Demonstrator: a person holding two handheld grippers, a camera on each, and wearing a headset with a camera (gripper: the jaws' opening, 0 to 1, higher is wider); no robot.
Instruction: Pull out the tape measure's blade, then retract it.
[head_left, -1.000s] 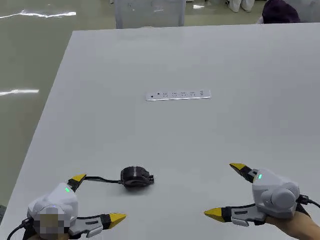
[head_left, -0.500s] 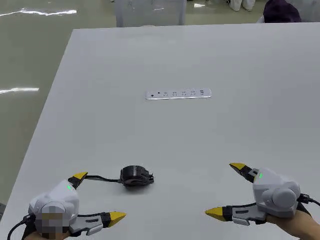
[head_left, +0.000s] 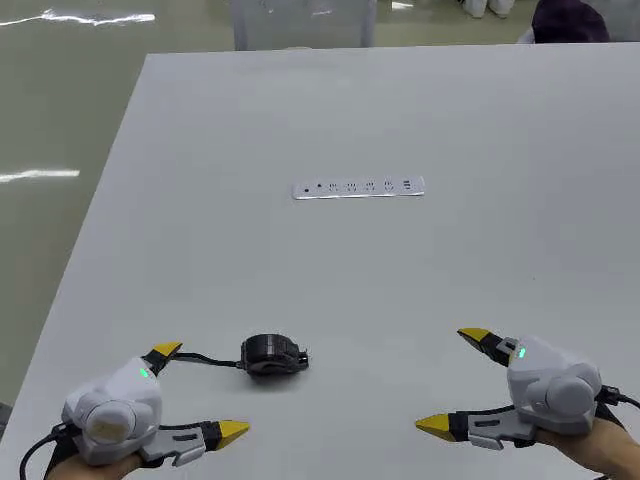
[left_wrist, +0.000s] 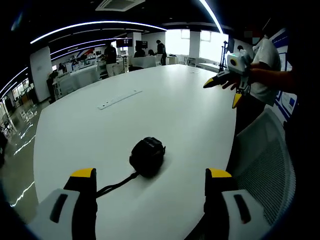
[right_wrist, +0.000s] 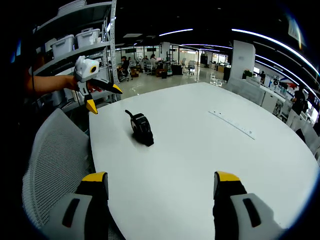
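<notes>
A: Where is the tape measure (head_left: 272, 355)?
B: It lies on the desk (head_left: 420, 280) near the front edge, just ahead of the left gripper (head_left: 200, 391) and well apart from the right gripper (head_left: 452, 380); both sets of fingers are spread wide, holding nothing.
A: How will it handle?
B: Probably a hard, compact, fairly weighty case, smooth enough to slide; I'd pinch its flat sides with 1 gripper and take the blade's hook with the other.
A: Is the hook visible?
B: No; it is too small and dark to make out; the black strap (head_left: 205, 358) trailing toward the left gripper is plain.
</notes>
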